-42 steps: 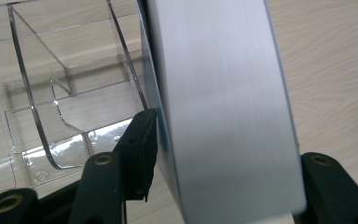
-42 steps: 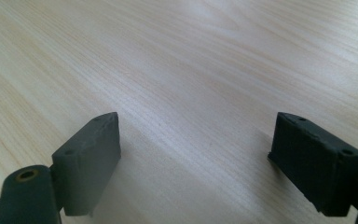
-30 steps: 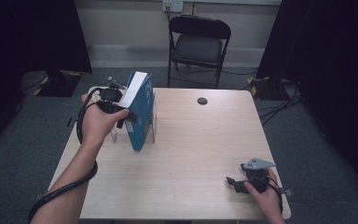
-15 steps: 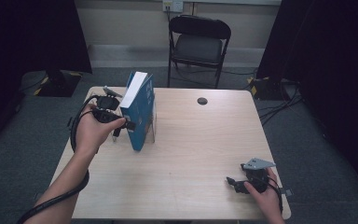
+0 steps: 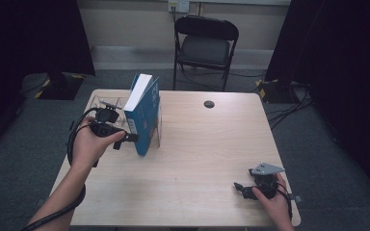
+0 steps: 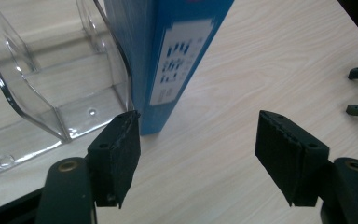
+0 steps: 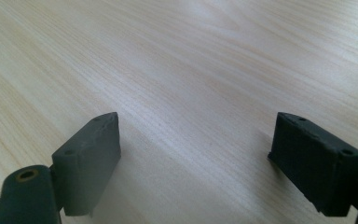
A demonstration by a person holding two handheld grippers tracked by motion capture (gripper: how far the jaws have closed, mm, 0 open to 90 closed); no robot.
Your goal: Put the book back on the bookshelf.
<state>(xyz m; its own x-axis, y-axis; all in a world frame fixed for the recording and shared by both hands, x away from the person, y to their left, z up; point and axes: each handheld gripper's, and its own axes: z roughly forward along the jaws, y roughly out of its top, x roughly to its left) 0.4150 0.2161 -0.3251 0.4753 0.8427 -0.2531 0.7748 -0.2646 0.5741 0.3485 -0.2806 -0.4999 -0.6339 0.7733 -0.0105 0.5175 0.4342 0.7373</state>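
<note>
Only print I can see: a white label on the spine of the tall blue hardcover book (image 6: 168,60) just ahead of my left fingers (image 6: 116,163). It has three big blue Chinese characters, possibly 西游记, not sure. Smaller lines below them are too blurred to read. In the high view the label is too small.

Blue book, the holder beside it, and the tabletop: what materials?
Blue book: looks like glossy card or laminated paper cover, with a white printed spine label and white page block. Clear holder: transparent hard plastic, likely acrylic; bright edge reflections. Table: pale wood-grain, probably matte laminate.
</note>
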